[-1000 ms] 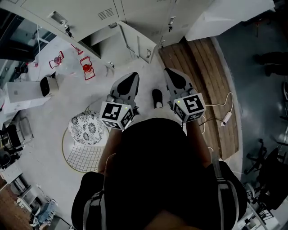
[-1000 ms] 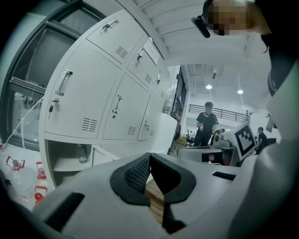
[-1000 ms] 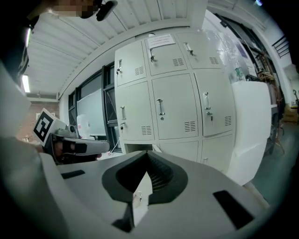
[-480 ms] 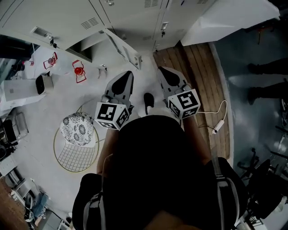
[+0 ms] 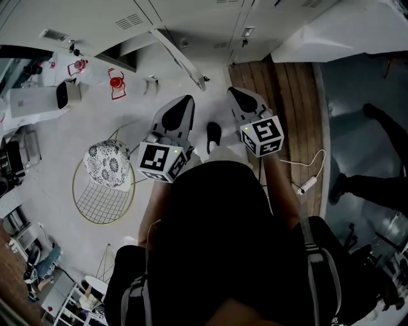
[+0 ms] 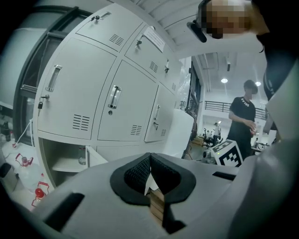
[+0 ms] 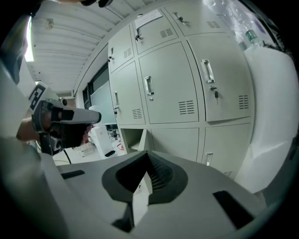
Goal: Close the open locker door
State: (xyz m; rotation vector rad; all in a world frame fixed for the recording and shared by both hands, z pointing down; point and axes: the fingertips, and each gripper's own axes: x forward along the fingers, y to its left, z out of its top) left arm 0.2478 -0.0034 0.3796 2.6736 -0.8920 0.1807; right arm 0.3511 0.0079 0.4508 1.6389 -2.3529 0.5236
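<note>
Both grippers hang in front of me at the foot of the locker bank, and neither touches anything. The left gripper has its jaws clenched tip to tip, with nothing held; its own view shows only floor through the slit below the meeting pads. The right gripper is likewise pressed closed and empty.

The open locker door belongs to the bottom row, just ahead and slightly left of the left gripper. From my head view I see it nearly edge-on, as a thin slat. Its top edge runs from the cabinet face out toward me and to my right, with the free end and its handle nearest the grippers. The left gripper view shows the door standing upright on the right side of its compartment, swung well out from the cabinet front. A shelf is inside, with what may be a clear bottle on it, though the picture is too dim to be sure. The right gripper view also catches the door, beside the dark opening.

A wire chair with a patterned cushion sits to my left. A wooden platform lies to my right. Another person stands well off to the right.
</note>
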